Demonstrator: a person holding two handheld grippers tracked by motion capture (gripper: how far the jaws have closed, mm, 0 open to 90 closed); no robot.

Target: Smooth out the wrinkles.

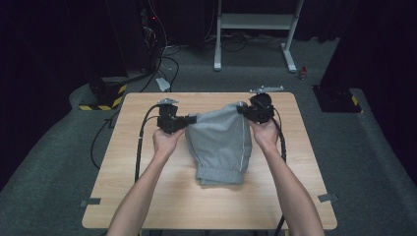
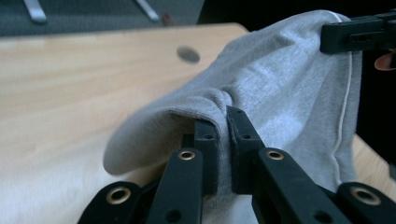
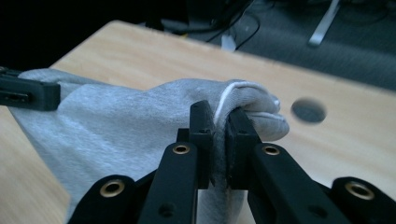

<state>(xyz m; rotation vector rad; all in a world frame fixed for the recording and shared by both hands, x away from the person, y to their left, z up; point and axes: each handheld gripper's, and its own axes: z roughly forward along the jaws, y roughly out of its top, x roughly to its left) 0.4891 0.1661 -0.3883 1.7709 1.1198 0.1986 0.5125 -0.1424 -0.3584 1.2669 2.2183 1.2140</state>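
Hanging between the two grippers, the grey garment (image 1: 220, 142) is lifted at its far edge while its ribbed near hem rests on the tabletop (image 1: 147, 196), roughly in the middle of the board. A thin white seam line (image 1: 244, 142) runs down its right side from the raised corner toward the hem.

In the left gripper view the left gripper (image 2: 223, 122) has its jaws drawn narrow with a bunched fold of the grey cloth pinched between them; the fabric rises from there toward the other gripper at the top right of that view. In the right gripper view the right gripper (image 3: 221, 116) is likewise clamped tight on the cloth, at the corner where the white seam curls over the jaw tips.

From the high view, the person's hands hold both grippers at about the same level, left at the garment's left corner, right at its right corner, with black cables (image 1: 140, 147) trailing back along the forearms. A small dark round mark (image 3: 308, 110) lies on the wood beyond the right corner. Grey carpet (image 1: 373, 162) surrounds the tabletop, and a white metal stand (image 1: 255, 22) sits on the floor beyond it.
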